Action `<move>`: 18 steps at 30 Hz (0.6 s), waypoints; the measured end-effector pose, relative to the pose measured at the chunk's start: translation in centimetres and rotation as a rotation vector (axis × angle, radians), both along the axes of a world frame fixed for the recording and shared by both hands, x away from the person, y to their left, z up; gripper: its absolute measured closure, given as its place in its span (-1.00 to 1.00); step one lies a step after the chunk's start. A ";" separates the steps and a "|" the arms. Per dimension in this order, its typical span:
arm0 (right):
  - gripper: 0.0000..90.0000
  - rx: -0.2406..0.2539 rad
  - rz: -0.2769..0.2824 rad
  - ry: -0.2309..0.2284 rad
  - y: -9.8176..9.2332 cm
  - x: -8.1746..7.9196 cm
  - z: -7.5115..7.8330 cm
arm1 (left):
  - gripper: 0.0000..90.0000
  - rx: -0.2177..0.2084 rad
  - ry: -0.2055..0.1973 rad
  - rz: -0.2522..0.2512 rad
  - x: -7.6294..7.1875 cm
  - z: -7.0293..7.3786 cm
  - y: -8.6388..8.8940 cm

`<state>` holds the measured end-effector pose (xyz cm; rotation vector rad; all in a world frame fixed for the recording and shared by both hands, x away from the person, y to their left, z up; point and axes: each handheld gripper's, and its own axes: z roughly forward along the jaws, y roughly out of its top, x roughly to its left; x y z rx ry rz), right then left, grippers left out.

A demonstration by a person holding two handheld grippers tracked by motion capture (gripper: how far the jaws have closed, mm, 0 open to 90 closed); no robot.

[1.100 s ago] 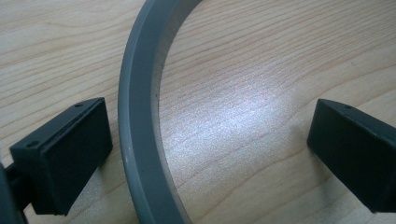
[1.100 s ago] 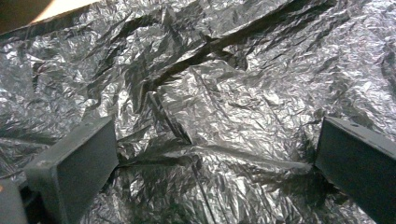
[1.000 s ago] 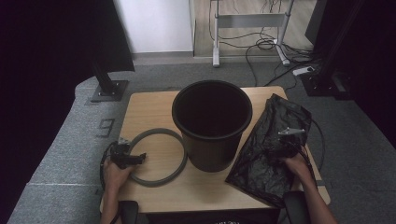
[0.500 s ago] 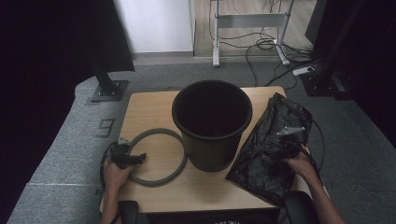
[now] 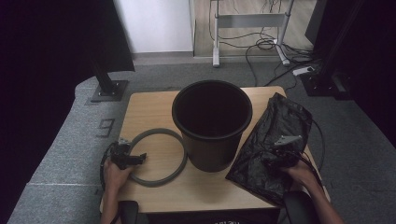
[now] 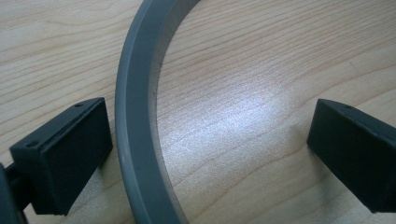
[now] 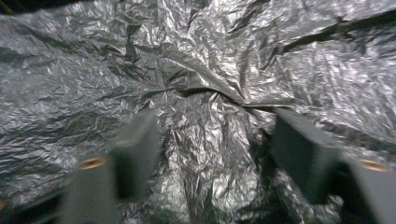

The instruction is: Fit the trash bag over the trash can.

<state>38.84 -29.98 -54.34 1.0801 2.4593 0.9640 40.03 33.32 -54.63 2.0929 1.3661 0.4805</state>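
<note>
Left gripper (image 5: 135, 158) sits wide open at lower left of the high view, your jaws straddling the grey ring (image 5: 161, 179), nothing held; right gripper (image 5: 275, 158) gapes over the black bag (image 5: 275, 126) at lower right, beside the black bucket (image 5: 212, 116) at centre. That crinkled, glossy bag looks light, limp and slippery, so pinch a raised fold; the ring looks stiff, take its band edge-on

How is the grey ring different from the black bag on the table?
The grey ring is a stiff, smooth, open hoop lying flat left of the bucket; the black bag is soft and crumpled, lying right of it. The ring is grey, the bag shiny black. Both rest on the table, each between open jaws.
</note>
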 end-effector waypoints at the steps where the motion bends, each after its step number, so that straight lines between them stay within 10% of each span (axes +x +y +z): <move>1: 0.11 0.006 0.009 -0.008 -0.2 -0.3 0.0 | -1.00 0.000 0.000 0.000 0.0 0.0 0.0; 8: 0.97 0.005 0.026 0.005 -0.2 -1.2 0.3 | -1.00 -0.001 -0.001 -0.003 -0.1 0.0 -0.1; 18: 0.97 -0.061 -0.013 0.069 0.2 -0.3 1.8 | -1.00 -0.002 -0.002 -0.004 -0.1 0.0 -0.1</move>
